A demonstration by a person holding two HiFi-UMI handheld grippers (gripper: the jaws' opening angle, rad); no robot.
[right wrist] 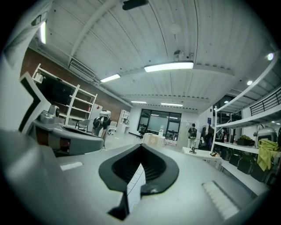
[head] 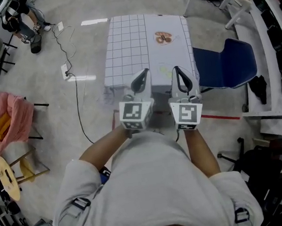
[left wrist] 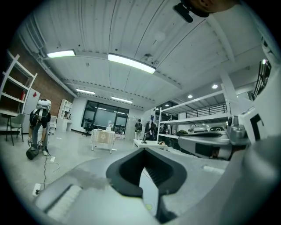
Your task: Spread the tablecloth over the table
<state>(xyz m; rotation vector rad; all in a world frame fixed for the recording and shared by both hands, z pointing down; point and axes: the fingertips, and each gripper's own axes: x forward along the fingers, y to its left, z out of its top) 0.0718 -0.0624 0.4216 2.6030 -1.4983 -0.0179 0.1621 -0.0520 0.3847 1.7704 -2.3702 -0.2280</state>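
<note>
The pale grey glossy floor (head: 75, 56) is filling most of the head view. On it, ahead of the person, the white tablecloth with a thin dark grid (head: 134, 45) is lying over the table, covering the top and hanging down the sides, so the table itself is hidden. A round brown print (head: 163, 38) is sitting on the cloth's far right part. A dark blue chair (head: 226, 66) is standing just beside the cloth's right side.

The near edge of the cloth is rising toward the two grippers, which are being held side by side close to the person's chest. The left gripper (head: 140, 80) is pinching that edge, and in its own view a narrow strip of cloth is running between the pressed-together jaws. The right gripper (head: 182, 79) is doing likewise, with a gridded strip caught between its dark pads (right wrist: 151, 169). A thin red line (head: 221, 117) is crossing the floor to the right of the grippers.
</note>
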